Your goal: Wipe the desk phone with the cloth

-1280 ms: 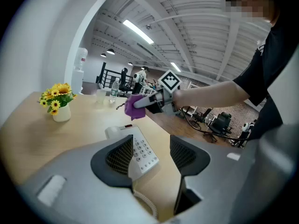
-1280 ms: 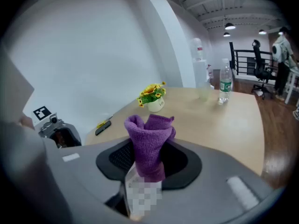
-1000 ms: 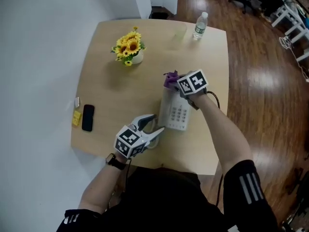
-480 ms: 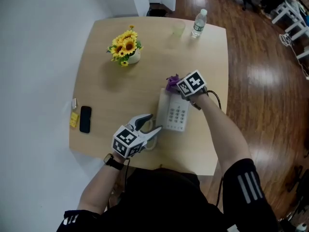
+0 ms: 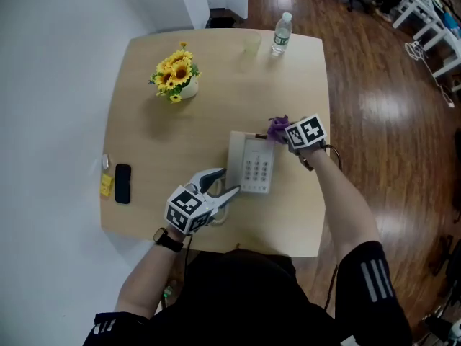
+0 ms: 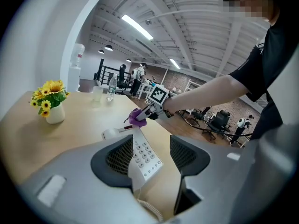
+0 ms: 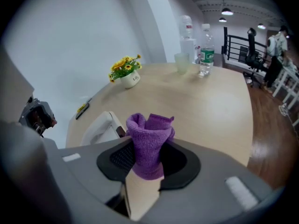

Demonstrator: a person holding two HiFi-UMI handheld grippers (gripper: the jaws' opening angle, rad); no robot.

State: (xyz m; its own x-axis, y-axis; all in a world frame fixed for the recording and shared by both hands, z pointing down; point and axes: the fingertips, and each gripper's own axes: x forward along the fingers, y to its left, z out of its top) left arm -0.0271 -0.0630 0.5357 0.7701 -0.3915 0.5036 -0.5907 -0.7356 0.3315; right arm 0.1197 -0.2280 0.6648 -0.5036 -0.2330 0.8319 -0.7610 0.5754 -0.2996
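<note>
Right gripper (image 5: 284, 130) was clamped on cloth (image 5: 276, 126) at phone (image 5: 251, 166) far corner; left gripper (image 5: 225, 184) jaws apart round near edge. Likely mid-wipe; next needed cloth dragged over keypad.

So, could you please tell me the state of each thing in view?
desk phone: flat, keypad up
left tongs: open, at the desk phone's near corner
right tongs: shut on the purple cloth
purple cloth: bunched, clamped
water bottle: upright, capped
sunflower vase: upright
mobile phone: lying flat
</note>
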